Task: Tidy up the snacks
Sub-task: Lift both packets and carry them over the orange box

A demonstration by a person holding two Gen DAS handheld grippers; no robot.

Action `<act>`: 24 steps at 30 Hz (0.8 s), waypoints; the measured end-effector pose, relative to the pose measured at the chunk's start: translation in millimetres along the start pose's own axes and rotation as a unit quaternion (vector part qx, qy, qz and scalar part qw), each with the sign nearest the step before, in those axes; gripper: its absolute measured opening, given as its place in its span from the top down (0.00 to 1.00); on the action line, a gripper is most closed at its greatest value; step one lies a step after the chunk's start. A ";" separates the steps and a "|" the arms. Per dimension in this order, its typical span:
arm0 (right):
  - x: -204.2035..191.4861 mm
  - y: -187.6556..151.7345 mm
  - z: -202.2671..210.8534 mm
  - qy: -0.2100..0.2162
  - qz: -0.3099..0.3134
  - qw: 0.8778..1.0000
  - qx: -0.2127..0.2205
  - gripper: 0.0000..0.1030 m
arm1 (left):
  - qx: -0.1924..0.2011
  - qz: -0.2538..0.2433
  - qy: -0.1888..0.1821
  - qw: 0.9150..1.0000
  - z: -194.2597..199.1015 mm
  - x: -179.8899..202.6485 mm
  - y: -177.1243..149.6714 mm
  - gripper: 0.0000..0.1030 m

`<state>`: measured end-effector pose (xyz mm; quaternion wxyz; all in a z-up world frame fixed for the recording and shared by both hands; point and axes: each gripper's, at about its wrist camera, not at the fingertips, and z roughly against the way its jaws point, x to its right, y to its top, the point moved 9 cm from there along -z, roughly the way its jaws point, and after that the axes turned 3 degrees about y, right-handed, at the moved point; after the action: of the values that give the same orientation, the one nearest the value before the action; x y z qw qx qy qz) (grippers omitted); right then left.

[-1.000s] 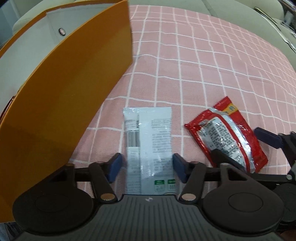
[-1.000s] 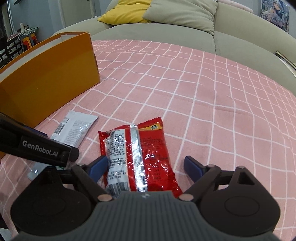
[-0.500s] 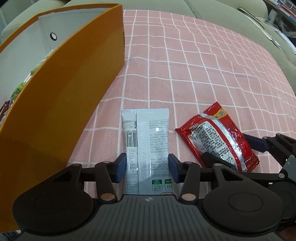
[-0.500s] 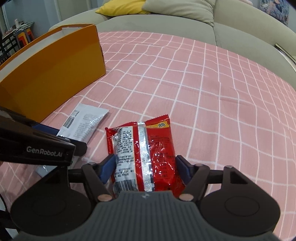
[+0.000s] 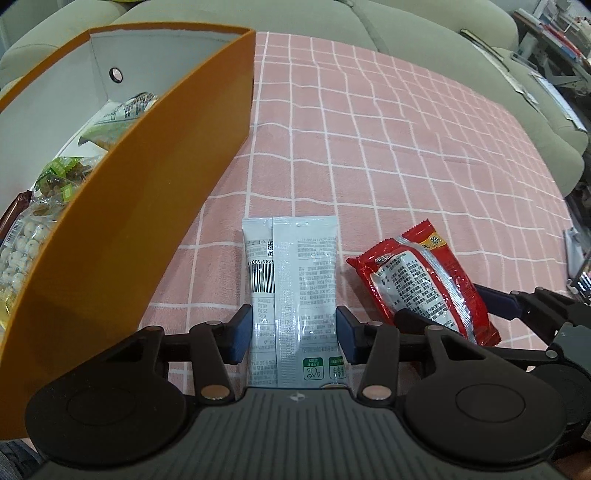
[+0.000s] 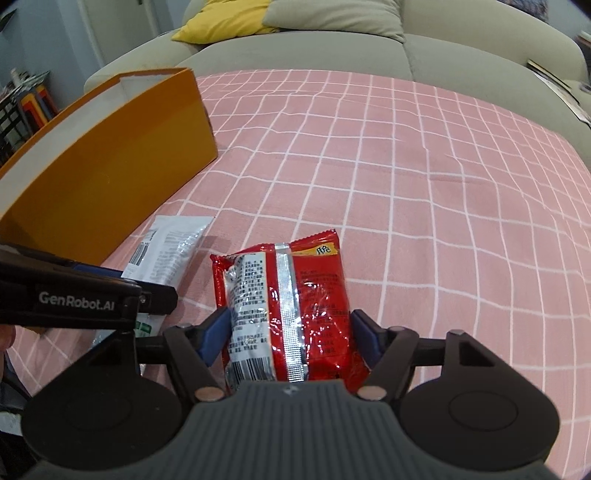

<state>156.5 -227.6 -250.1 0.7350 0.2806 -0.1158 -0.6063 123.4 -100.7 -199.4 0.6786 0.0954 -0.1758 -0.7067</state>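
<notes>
Tilting steeply down beside the tall orange cardboard box (image 5: pixel 122 236), the left gripper (image 5: pixel 293 334) clamps the white foil snack packet (image 5: pixel 291 280); the right gripper (image 6: pixel 290 338), further from that box, seems clamped on the red foil snack packet (image 6: pixel 295 295), both packets over the pink checked cloth (image 6: pixel 424 192)

We saw a pink cloth with white squares (image 6: pixel 424 206) spread flat. Behind it stood a big grey-green sofa (image 6: pixel 461 48). On the sofa lay a bright yellow cushion (image 6: pixel 221 20) beside a grey cushion (image 6: pixel 332 14).
</notes>
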 end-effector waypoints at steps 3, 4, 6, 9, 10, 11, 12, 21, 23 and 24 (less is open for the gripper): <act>-2.8 -3.5 8.1 -0.005 -0.003 1.000 0.000 0.34 | 0.002 -0.002 -0.005 1.000 9.6 1.2 -3.3 0.48; -4.4 -4.2 10.7 -0.008 -0.002 1.000 0.001 0.34 | 0.003 -0.003 -0.008 1.000 12.3 1.4 -4.3 0.48; -8.9 -5.3 15.5 -0.009 0.000 1.000 0.003 0.34 | 0.008 -0.005 -0.010 1.000 18.7 0.1 -6.5 0.48; -15.1 -5.1 23.9 -0.008 -0.001 1.000 0.009 0.34 | 0.017 -0.007 -0.014 1.000 29.0 -1.2 -7.6 0.48; -17.4 -5.0 27.0 -0.008 -0.001 1.000 0.011 0.34 | 0.020 -0.006 -0.016 1.000 33.7 -2.0 -8.0 0.48; -19.0 -4.8 30.4 -0.007 -0.001 1.000 0.014 0.34 | 0.022 -0.004 -0.017 1.000 34.8 -3.3 -7.2 0.48; -20.8 -4.5 33.7 -0.006 -0.001 1.000 0.017 0.34 | 0.026 -0.002 -0.018 0.999 39.4 -4.3 -7.0 0.48; -37.7 4.0 68.1 -0.008 0.010 0.999 0.044 0.34 | 0.076 0.010 -0.039 0.996 89.1 -15.9 0.7 0.48; -43.7 11.8 74.8 -0.006 0.015 0.999 0.052 0.34 | 0.089 0.012 -0.043 0.995 101.0 -20.6 4.5 0.48; -47.3 16.0 78.2 -0.004 0.018 0.998 0.056 0.34 | 0.096 0.013 -0.043 0.994 107.1 -23.5 6.5 0.48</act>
<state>118.6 -202.0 -169.4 0.7286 0.3168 -0.1572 -0.5866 90.9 -64.7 -100.9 0.6674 0.1271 -0.2732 -0.6811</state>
